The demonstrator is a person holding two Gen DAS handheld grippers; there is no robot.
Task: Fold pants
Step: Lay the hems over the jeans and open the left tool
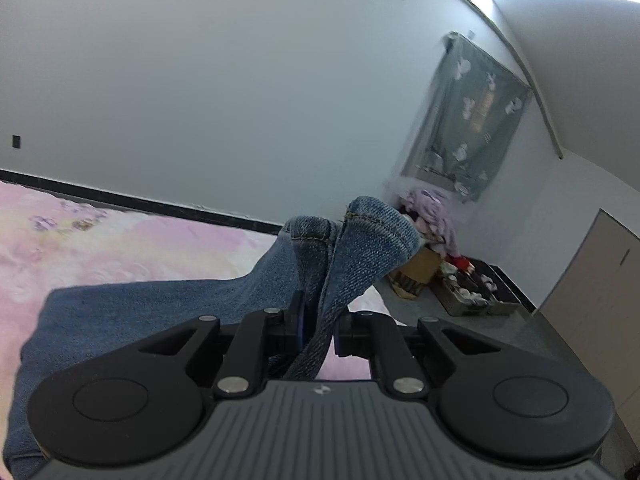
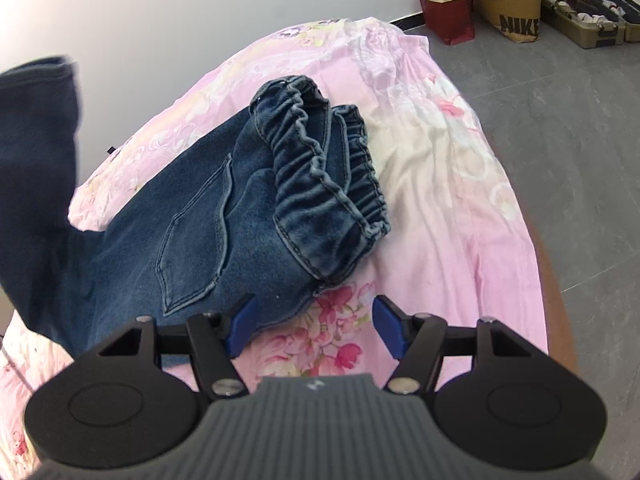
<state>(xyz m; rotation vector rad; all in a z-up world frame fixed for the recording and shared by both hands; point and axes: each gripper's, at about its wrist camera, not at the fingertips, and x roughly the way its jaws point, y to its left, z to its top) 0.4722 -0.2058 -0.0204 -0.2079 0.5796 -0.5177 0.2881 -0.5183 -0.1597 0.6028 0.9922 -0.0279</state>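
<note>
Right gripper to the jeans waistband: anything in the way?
Nothing visible. The right gripper is open over bare pink floral sheet; the jeans' elastic waistband lies just ahead, unobstructed.

Bedspread (image 2: pixel 440 184): pink, floral, under and ahead of the right jaws.
Wall (image 1: pixel 240 100): plain white, far ahead of the left jaws.
Hanging cloth (image 1: pixel 468 120): grey with white figures, on the wall up and right of the left jaws.
Floor (image 2: pixel 560 120): grey, right of the right jaws.
Red bag (image 2: pixel 448 16): on the floor, far ahead, right.
Brown bag (image 2: pixel 516 4): just right of the red bag, lettered NIKE.
Crates (image 2: pixel 592 16): 2, right of the brown bag.
</note>
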